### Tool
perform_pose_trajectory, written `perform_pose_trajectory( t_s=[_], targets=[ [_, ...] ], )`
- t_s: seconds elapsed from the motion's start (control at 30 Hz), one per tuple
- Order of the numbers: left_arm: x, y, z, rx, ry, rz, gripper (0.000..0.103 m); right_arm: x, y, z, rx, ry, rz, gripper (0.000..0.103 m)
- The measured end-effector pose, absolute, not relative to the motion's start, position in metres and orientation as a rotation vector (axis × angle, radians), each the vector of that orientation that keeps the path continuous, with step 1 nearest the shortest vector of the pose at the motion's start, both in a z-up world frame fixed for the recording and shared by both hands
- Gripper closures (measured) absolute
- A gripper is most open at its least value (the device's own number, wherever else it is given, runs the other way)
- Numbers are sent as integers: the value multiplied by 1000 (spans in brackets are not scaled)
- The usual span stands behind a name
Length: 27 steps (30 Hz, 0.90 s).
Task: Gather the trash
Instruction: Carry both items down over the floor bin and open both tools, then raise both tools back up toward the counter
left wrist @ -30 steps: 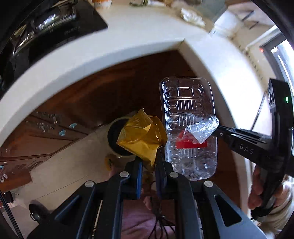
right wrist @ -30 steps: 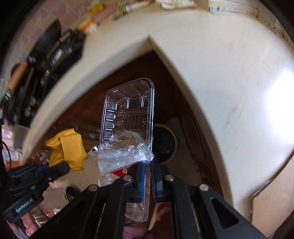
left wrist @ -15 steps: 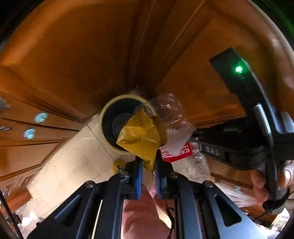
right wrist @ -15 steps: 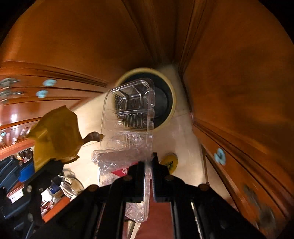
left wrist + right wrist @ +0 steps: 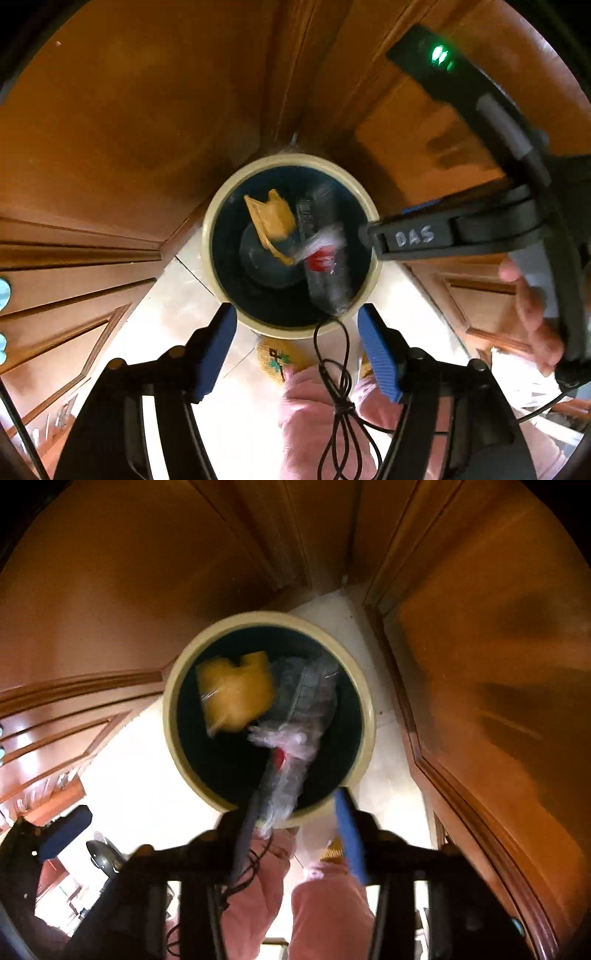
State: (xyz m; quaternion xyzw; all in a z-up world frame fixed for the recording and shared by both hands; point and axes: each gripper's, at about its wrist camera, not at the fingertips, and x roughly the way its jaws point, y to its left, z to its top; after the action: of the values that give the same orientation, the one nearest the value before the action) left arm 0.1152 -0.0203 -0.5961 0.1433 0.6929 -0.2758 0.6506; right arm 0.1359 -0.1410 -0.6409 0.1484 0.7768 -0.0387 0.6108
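Observation:
A round bin [image 5: 212, 236] with a cream rim and a dark inside stands on the floor in a cabinet corner. My left gripper [image 5: 297, 345] hangs just above its near rim, jaws opening, nothing between them. The yellow wrapper [image 5: 271, 221] is loose inside the bin. Beside it lies the clear plastic tray [image 5: 327, 280] with crumpled film and a red label. In the right wrist view my right gripper [image 5: 295, 823] is over the bin [image 5: 170, 716], jaws opening. The tray [image 5: 295, 738] is blurred; its near end is still between the fingers, beside the left one, unpressed. The wrapper [image 5: 236, 694] shows there too.
Brown wooden cabinet doors [image 5: 110, 129] close in behind and on both sides of the bin. Pale floor tiles [image 5: 166, 302] run toward me. A person's pink trouser legs [image 5: 328, 904] and a yellow slipper [image 5: 277, 360] are below the grippers. A black cable [image 5: 332, 369] dangles over the bin's near rim.
Both grippers sank from counter height to just above the bin. Both went from shut to open. The yellow wrapper and the clear tray left the fingers and dropped into the bin.

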Motion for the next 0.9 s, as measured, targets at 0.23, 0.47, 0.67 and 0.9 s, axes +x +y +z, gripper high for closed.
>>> perform_pose_trajectory(
  t_s=[0.23, 0.47, 0.67, 0.9],
  targets=[
    [110, -9, -570, 296, 1590, -600, 37, 115, -136, -615, 360, 1798, -117, 57],
    [104, 0, -498, 280, 1551, -576, 37, 92, -140, -552, 380, 1764, -119, 57],
    [100, 2, -418, 247, 1481, -556, 37, 84, -137, -469, 363, 1692, -88, 57],
    [91, -2, -314, 229, 1346, -554, 32, 72, -132, -350, 299, 1562, 1, 57]
  ],
)
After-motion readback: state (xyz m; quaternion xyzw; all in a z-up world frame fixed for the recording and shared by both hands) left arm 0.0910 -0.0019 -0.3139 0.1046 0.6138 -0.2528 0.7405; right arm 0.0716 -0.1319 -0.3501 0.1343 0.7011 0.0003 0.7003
